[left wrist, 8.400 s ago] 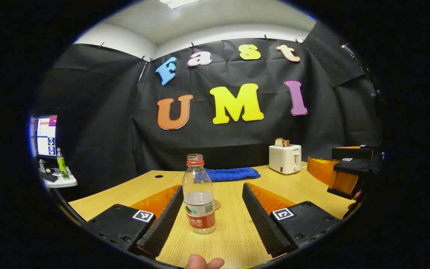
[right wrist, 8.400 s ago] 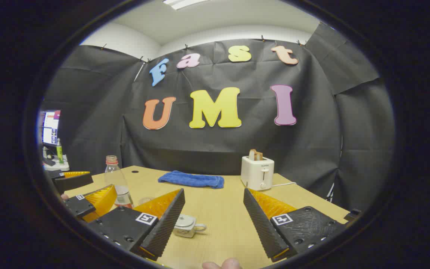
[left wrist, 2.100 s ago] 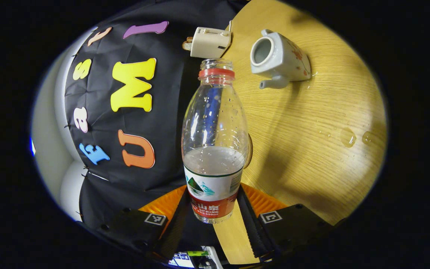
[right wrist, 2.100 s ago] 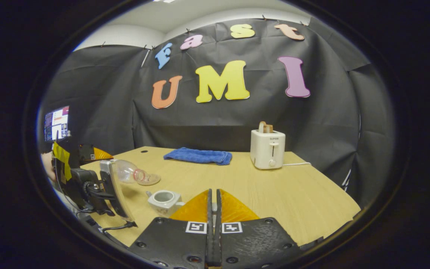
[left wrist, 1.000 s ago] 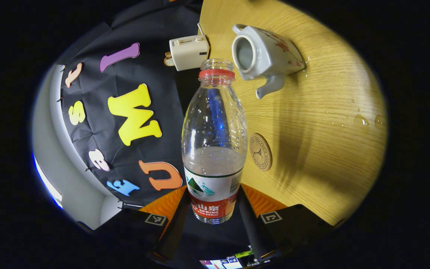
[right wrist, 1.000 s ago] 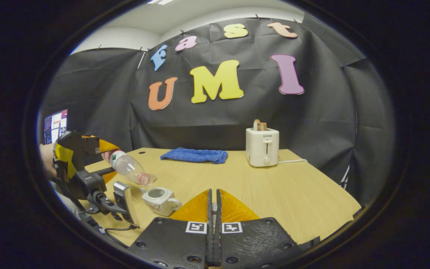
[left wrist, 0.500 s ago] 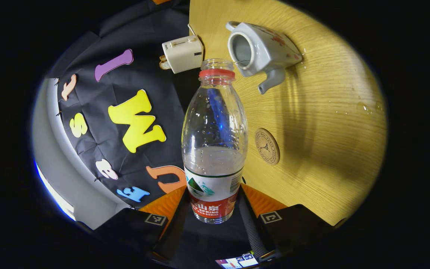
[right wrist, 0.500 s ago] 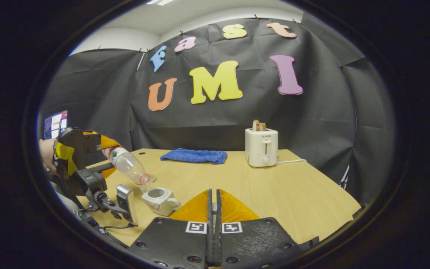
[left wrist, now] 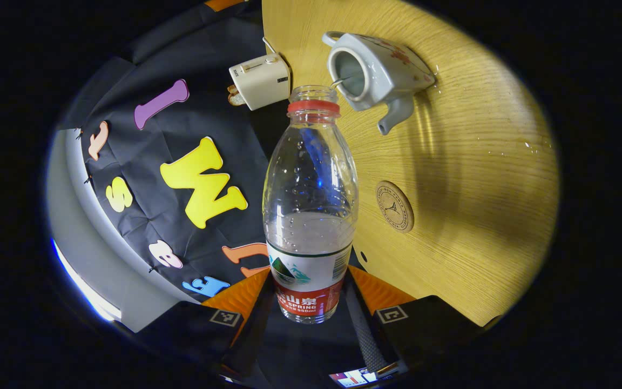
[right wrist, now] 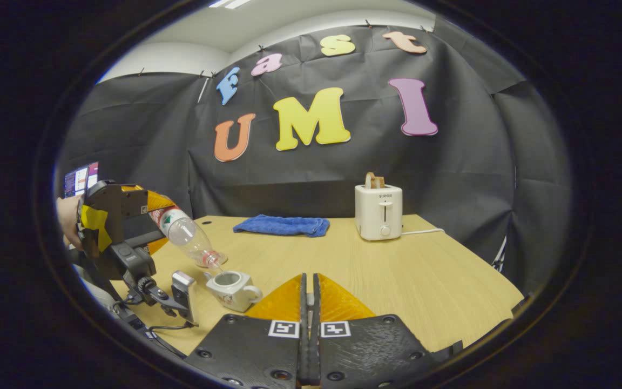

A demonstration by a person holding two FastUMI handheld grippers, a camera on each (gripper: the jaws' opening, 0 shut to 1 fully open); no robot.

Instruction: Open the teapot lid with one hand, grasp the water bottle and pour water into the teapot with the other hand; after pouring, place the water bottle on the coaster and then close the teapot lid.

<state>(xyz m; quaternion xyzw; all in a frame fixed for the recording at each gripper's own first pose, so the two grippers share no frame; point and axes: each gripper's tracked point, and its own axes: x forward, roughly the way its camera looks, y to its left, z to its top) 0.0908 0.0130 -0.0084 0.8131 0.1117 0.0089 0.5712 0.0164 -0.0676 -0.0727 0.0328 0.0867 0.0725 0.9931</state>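
My left gripper (left wrist: pixel 309 283) is shut on the lower part of a clear water bottle (left wrist: pixel 311 183) with a red neck ring, tipped mouth-down. A thin stream runs from its mouth into the open white teapot (left wrist: pixel 381 70), which stands lidless on the wooden table (left wrist: pixel 478 216). The right gripper view shows that gripper (right wrist: pixel 127 208) holding the bottle (right wrist: pixel 189 237) slanted over the teapot (right wrist: pixel 232 289). My right gripper (right wrist: pixel 309 292) is held above the table right of the teapot, fingers pressed together on the teapot lid; just a pale sliver shows between them. A round coaster (left wrist: pixel 394 206) lies near the teapot.
A white toaster (right wrist: pixel 378 212) with bread and a blue towel (right wrist: pixel 283 225) sit at the table's far side. Water drops (left wrist: pixel 532 146) lie on the wood. A monitor (right wrist: pixel 80 179) glows at far left, beside the person's hand (right wrist: pixel 65 213).
The left gripper has tipped the bottle further and brought its mouth over the teapot opening; water now streams in. The right gripper has stayed shut and nearly still.
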